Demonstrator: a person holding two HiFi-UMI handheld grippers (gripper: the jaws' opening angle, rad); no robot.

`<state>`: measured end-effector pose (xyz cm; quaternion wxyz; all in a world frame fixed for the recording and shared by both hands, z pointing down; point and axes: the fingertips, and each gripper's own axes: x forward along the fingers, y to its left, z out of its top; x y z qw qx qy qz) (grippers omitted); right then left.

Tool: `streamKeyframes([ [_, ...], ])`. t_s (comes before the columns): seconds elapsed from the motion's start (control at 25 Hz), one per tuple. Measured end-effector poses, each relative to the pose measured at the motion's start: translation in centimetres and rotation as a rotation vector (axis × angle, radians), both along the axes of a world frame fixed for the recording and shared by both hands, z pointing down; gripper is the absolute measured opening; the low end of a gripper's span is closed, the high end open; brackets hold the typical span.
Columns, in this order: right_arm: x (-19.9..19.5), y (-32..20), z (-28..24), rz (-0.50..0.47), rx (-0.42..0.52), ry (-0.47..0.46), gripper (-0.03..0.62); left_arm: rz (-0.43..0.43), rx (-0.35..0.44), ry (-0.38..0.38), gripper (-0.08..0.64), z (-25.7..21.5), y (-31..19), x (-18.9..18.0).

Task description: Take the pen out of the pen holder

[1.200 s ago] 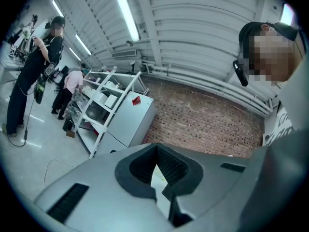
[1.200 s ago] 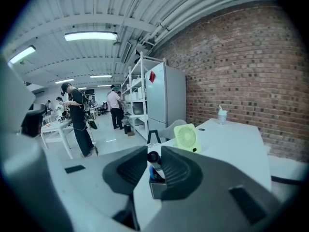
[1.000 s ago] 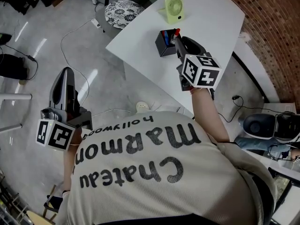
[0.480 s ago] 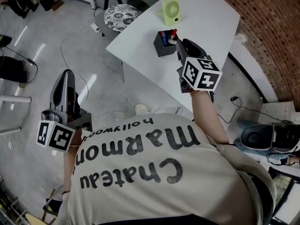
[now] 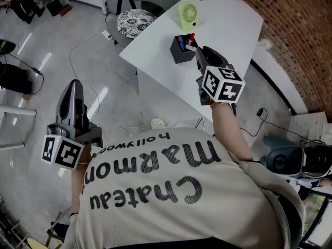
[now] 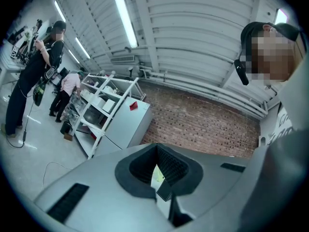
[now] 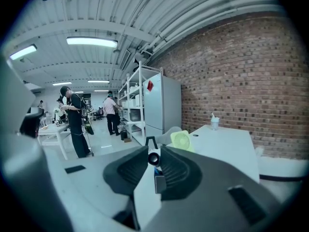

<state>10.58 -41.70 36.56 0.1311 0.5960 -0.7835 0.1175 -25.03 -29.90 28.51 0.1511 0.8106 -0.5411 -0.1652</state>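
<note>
Two grippers are being held by a person. The right gripper [image 5: 199,52] is being clamped on the pen [image 7: 153,157] above the white desk [image 5: 233,25], just beside the black pen holder [image 5: 181,50]. Whether the pen's lower end is out cannot be told. The left gripper [image 5: 74,85], jaws together and empty, is being held over the floor [image 5: 46,45].

The shirt [image 5: 171,201] reads "Chateau Marmon" in large letters, upside down. Smaller "hollywood" stands along the shirt's upper edge.

Right gripper [image 5: 196,51] reaches forward, jaws clamped; left gripper [image 5: 72,87] hangs closed.
</note>
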Motion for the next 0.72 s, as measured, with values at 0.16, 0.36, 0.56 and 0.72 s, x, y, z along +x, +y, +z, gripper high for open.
streamKeyframes([
  [0.16,-0.2,0.9,-0.3,0.000,-0.001,-0.011,0.080,0.004,0.005,-0.003,0.000,-0.4,0.8,-0.2],
  [0.36,-0.3,2.7,0.5,-0.006,-0.024,-0.014,0.080,0.003,0.005,-0.012,0.000,-0.5,1.9,-0.2],
  [0.56,-0.3,4.5,0.9,-0.004,-0.040,-0.024,0.080,0.016,0.001,-0.013,0.000,-0.5,3.1,0.2],
  [0.72,-0.3,6.3,1.4,-0.008,-0.047,-0.023,0.080,0.029,0.001,-0.011,0.000,-0.3,4.3,0.6],
])
